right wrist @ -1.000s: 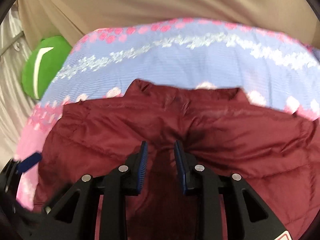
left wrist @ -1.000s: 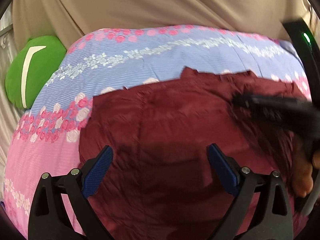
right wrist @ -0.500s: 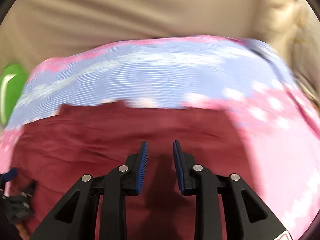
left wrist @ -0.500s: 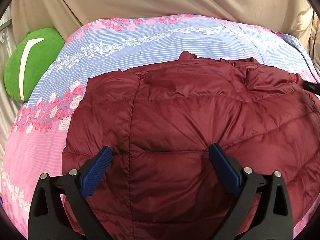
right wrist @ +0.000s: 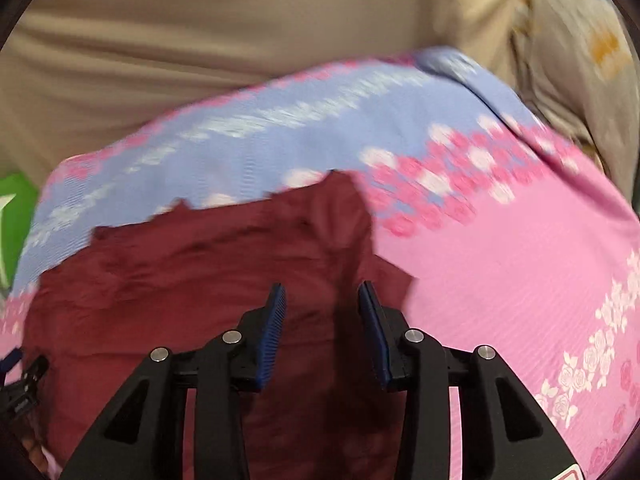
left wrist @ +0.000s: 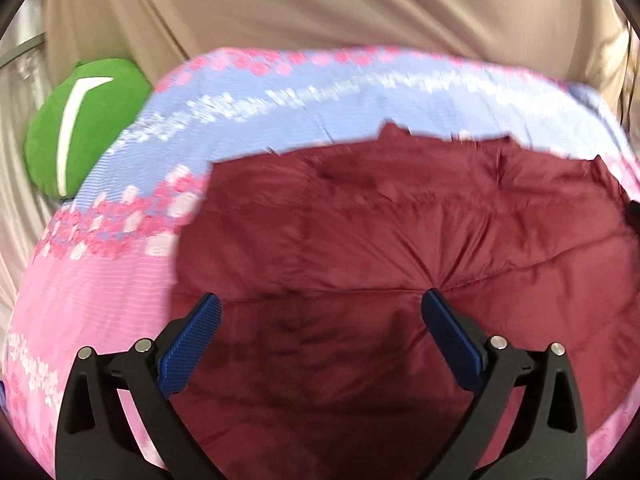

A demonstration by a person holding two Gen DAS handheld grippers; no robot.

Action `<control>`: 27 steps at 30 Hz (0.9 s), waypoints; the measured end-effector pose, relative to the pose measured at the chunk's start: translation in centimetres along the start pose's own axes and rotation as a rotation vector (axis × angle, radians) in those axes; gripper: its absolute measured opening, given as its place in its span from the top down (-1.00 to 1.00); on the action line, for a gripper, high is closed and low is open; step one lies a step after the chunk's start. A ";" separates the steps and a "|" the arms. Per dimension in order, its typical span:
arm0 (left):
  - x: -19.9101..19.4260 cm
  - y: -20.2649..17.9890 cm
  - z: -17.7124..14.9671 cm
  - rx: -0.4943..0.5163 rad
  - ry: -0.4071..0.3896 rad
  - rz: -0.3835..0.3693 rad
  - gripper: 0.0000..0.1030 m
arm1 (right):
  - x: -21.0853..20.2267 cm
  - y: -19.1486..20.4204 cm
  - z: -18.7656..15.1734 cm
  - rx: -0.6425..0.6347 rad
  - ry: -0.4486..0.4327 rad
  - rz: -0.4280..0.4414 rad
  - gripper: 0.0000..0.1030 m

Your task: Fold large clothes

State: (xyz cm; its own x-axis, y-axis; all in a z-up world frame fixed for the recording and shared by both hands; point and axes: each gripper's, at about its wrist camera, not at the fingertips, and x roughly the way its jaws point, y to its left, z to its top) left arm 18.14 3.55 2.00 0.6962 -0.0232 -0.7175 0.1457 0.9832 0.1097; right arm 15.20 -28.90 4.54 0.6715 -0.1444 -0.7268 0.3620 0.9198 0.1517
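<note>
here, spread flat on the floral bedsheet: maroon puffer jacket, under both tools. left gripper splayed wide above it, empty. right gripper partly parted over its edge, grasping nothing.

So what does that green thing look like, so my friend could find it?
Start at the pink and blue flowered bedspread. Off its far left corner, against the beige curtain, sits a round green plush cushion. It is the only green thing, with a bent white stripe.
</note>
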 end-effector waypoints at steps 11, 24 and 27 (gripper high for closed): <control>-0.8 10.6 -2.4 -0.312 0.060 -0.077 -0.90 | 3.5 17.4 -2.5 -0.303 0.199 0.338 0.73; 2.4 9.5 -3.3 -0.364 0.142 -0.304 -0.04 | 6.7 18.6 -4.9 -0.320 0.197 0.338 0.81; 0.7 8.4 -2.4 -0.327 0.104 -0.322 0.69 | 6.8 18.5 -4.8 -0.320 0.189 0.349 0.78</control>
State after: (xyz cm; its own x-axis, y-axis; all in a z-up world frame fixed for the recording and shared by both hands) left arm 18.16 12.17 0.79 0.5753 -0.3347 -0.7463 0.1023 0.9347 -0.3403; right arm 23.36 -11.10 -0.81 0.5776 0.2325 -0.7825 -0.0993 0.9715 0.2153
